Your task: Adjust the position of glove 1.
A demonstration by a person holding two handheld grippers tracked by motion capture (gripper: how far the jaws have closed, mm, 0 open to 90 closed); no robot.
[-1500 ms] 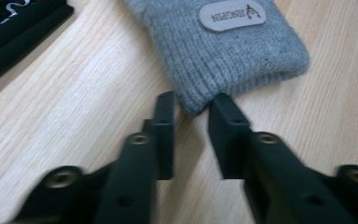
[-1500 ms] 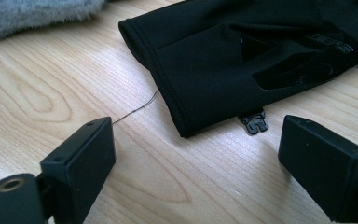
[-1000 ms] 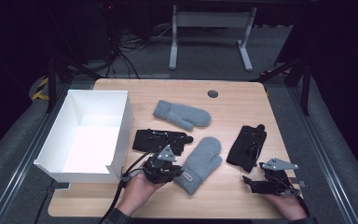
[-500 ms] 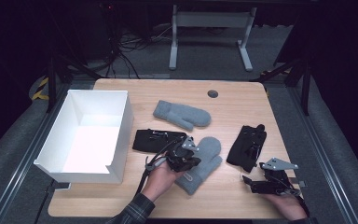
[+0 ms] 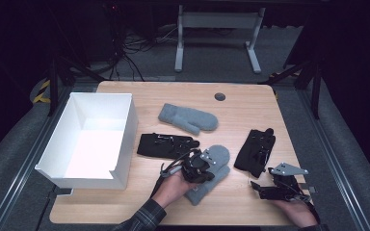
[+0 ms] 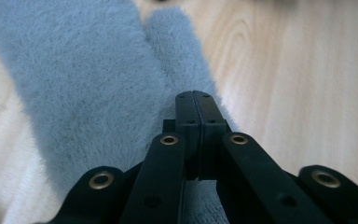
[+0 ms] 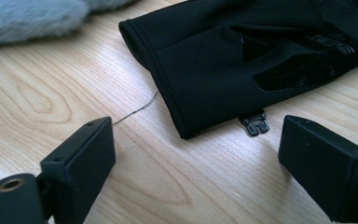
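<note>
A grey fuzzy mitten (image 5: 215, 169) lies at the table's front centre. My left gripper (image 5: 203, 162) rests on it, jaws shut. In the left gripper view the shut left gripper (image 6: 194, 96) has its pads pressed together, and I see no cloth between them. Its tips lie over the mitten (image 6: 88, 84) beside the thumb. A black glove (image 5: 256, 152) lies right of the mitten. My right gripper (image 5: 259, 186) stands open just in front of it. In the right gripper view the glove's cuff (image 7: 205, 79) and a small clip lie a little beyond the open right gripper (image 7: 196, 140).
A white open box (image 5: 131, 126) stands at the left. A second grey mitten (image 5: 188, 118) lies in the middle and a second black glove (image 5: 166, 144) between it and the box. A round cable hole (image 5: 219, 96) is at the back. Dark floor surrounds the table.
My left hand has moved right, from near the box's front corner onto the near grey mitten. The right hand has kept still.
</note>
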